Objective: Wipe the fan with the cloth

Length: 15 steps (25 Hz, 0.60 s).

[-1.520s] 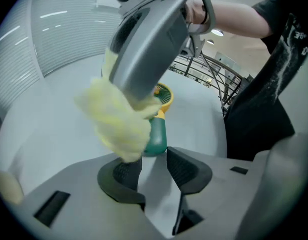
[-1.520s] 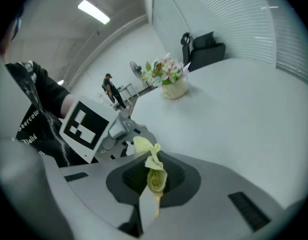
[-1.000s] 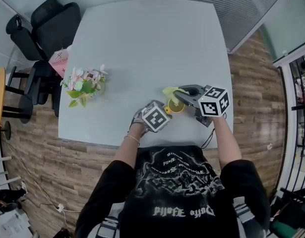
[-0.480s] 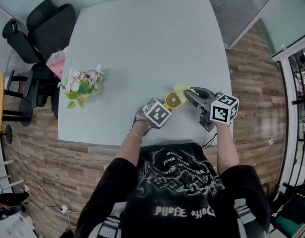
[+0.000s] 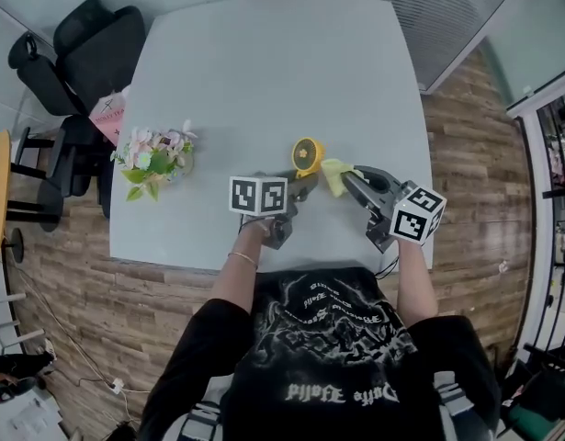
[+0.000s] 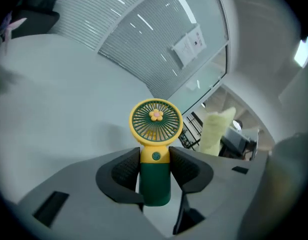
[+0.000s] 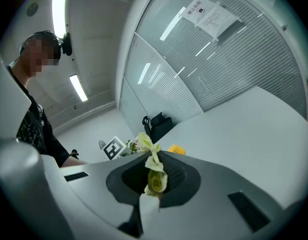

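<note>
The fan point(image 6: 155, 134), likely light, rigid plastic with a delicate grille, is held over the worktop point(image 5: 264, 81); the left hand-held gripper point(image 6: 155, 174), its jaws having just been closing, clamps the sturdy green handle point(image 6: 155, 184), the safest hold; just beside, the right hand-held gripper point(image 7: 154, 179) pinches the soft yellow cloth point(image 7: 155, 166)

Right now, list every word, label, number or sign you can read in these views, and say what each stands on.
Nothing can be read with certainty.
Black T-shirt: ornate lettering that appears reversed, not legible.
Paper notice on the slatted wall: print too small.
Pink packet by the chair: marks too small.
Marker cubes: black-and-white patterns only, no words.
Fan: flower badge, no text.
</note>
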{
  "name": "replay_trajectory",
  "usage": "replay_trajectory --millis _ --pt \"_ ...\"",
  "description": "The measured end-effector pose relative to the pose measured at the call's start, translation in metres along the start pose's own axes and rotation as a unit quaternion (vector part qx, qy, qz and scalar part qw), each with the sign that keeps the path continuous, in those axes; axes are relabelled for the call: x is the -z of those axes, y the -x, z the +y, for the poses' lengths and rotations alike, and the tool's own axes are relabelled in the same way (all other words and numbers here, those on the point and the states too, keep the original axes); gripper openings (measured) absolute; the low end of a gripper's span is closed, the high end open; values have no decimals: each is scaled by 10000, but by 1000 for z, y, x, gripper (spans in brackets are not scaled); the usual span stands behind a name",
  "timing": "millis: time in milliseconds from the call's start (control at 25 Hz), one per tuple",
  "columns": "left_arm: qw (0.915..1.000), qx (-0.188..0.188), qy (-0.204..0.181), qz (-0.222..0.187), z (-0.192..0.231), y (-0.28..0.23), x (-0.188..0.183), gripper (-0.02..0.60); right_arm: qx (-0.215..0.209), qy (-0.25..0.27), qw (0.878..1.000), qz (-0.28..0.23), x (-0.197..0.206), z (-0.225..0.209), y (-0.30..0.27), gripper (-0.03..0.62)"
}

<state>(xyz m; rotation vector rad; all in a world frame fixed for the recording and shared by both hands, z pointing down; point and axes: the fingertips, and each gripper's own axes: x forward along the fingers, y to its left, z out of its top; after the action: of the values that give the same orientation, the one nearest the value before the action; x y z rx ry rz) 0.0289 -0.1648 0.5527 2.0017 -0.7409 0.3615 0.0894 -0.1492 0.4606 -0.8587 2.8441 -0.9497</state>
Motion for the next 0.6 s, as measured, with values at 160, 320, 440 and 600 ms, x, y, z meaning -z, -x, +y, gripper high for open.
replay_trajectory --millis 160,320,440,600 --pt "9953 121 531 -801 -4 10 -28 198 -490 -134 9980 388 28 25 -28 29" --pt "9853 259 874 -1444 -10 21 -46 196 -544 -195 9969 539 43 32 -52 29" --pt "9764 476 1024 -1843 -16 33 -59 196 -687 39 9929 970 59 42 -64 29" --pt "9772 655 747 -1877 -29 44 -64 196 -622 4 9925 1051 69 42 -68 28"
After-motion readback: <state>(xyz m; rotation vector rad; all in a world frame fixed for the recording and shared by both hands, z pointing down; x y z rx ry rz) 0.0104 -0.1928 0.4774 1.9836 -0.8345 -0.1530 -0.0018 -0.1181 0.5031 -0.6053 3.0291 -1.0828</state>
